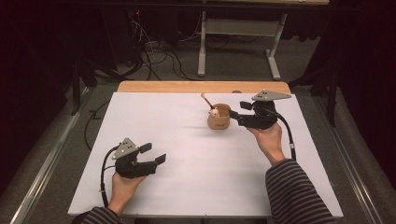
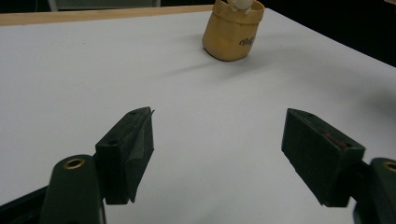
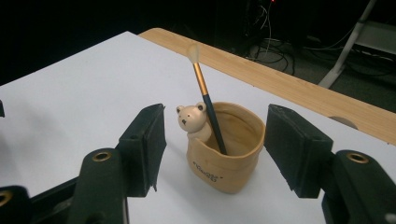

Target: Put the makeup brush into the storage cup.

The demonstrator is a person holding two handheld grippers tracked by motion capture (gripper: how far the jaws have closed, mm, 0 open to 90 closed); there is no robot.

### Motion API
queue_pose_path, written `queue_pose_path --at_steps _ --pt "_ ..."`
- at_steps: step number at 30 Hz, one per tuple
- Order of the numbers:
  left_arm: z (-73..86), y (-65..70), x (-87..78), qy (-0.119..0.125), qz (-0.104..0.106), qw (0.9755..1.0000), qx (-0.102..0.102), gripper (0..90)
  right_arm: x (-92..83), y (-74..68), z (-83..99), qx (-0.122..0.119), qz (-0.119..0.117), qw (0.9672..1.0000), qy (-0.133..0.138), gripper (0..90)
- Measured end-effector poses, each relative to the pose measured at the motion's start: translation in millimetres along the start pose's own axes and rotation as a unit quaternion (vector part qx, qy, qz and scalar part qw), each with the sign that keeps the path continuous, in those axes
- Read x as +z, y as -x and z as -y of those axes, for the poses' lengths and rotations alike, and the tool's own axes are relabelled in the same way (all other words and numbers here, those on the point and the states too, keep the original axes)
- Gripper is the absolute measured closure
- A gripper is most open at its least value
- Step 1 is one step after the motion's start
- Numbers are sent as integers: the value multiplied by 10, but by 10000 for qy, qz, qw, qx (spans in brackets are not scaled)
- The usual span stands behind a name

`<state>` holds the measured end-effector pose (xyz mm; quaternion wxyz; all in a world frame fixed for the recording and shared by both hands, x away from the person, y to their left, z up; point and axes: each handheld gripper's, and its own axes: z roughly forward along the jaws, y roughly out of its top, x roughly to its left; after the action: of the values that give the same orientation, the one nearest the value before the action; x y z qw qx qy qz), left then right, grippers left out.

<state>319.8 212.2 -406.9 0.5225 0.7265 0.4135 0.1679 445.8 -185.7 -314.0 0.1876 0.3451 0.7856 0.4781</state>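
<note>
Cup: a small tan cup [image 1: 218, 118] with a bear figure on its rim and a brush standing in it, the thing the right claw is reaching for.

High view, cup place: it stands upright on the white desk [image 1: 187, 186], toward the far edge and right of the middle.
High view, right claw: the right claw [image 1: 236, 113] lies level just beside the cup on its right, jaws apart, holding nothing.
High view, left claw: the left claw [image 1: 153, 154] rests near the person's side of the desk, well apart from the cup, open and empty.

Left gripper view, claw state: both jaws stand wide with bare desk [image 2: 93, 74] between them.
Left gripper view, cup: the cup [image 2: 232, 32] shows far off, near the top edge.

Right gripper view, claw state: the jaws stand on either side of the cup [image 3: 226, 156], neither pad touching it yet.
Right gripper view, brush: the brush [image 3: 207, 100] leans on the rim beside the bear [image 3: 192, 120], pale tip up.

Handling, judged: the cup looks light, with a soft, rumpled-looking wall, though it could be glazed and slippery; the brush is loose and may tip out.
Where to hold, judged: across the body below the rim, clear of bear and brush, squeezing gently and keeping it upright.
</note>
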Motion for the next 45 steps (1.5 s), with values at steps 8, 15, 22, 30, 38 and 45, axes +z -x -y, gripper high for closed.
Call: queue_pose_path --at_steps 8,15,22,30,38,45 --pt "1 3 3 -11 9 10000 4 259 -75 -37 47 -36 -44 10000 76 401" --pt "1 10 5 -17 10 10000 16 260 -139 -29 95 26 -46 9999 149 401" --pt "1 10 9 -14 15 10000 10 259 -202 -19 122 28 -25 9998 196 402" --pt "2 10 9 -19 18 10000 4 259 -281 -6 154 77 -36 9996 262 402" --pt "2 14 11 -17 19 10000 5 259 -347 0 193 103 -54 9994 327 402" --pt "2 8 12 -29 9 10000 4 259 -405 -2 213 95 -76 9993 345 402"
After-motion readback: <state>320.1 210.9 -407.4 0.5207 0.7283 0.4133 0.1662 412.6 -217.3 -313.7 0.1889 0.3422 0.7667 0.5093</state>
